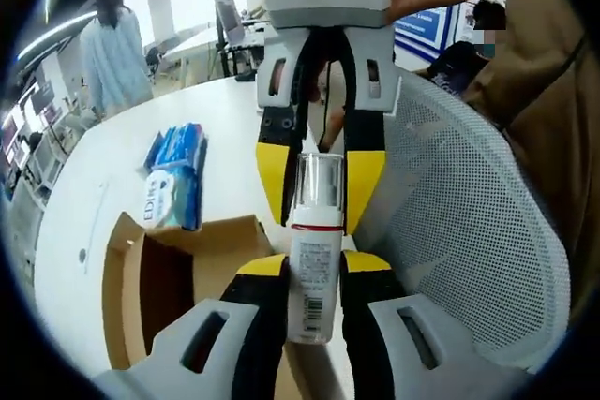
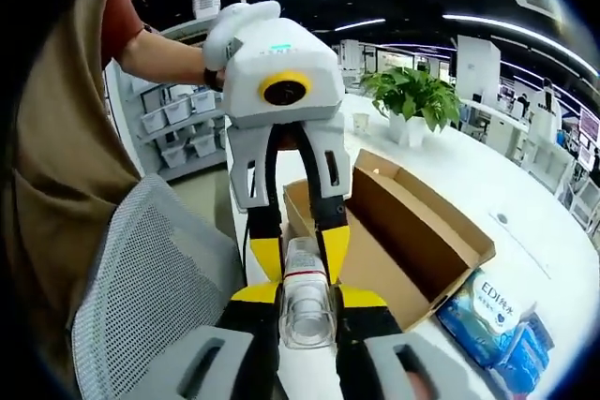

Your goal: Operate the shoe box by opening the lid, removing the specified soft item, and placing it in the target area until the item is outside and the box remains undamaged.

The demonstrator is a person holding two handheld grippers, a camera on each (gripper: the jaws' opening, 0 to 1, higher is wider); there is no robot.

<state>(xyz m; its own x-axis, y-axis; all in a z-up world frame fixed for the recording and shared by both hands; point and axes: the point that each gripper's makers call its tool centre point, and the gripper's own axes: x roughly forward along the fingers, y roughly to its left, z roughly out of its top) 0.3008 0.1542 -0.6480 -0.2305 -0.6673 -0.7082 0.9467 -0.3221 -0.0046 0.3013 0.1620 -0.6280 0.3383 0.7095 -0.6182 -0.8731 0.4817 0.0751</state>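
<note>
Left gripper (image 1: 314, 278): its yellow-tipped jaws pinch the lower body of a white bottle (image 1: 313, 259) with a clear cap, held in the air above the counter's edge.
Right gripper (image 2: 307, 311): comes in from the opposite end; its jaws are closed on the bottle's clear cap, which fills the foreground of the right gripper view. Both tools grip the one bottle between them.
Bottle's axis: the long axis runs straight from one gripper toward the other, cap end toward the right gripper, printed base end in the left jaws; in the left gripper view it reads bottom to top, cap uppermost.
Shoe box (image 2: 403, 231): brown cardboard, lying open on the white counter (image 2: 525, 222) just beyond the bottle, lid flap thrown back; the interior that shows appears bare, and no tear or crush mark is evident.
Progress: lid opened and an item already clear of the box, by the look of it. The bottle is rigid, not soft, so whether it is the specified item cannot be told. Placing in a target area is judged still to come; no marked area can be made out.
Beside the box: a blue-and-white soft packet (image 1: 176, 180) rests on the counter, close to the box's corner.
Beyond: a mesh chair back (image 1: 469, 231), a potted plant (image 2: 412, 96), and a person (image 1: 114, 53) standing far across the office.
</note>
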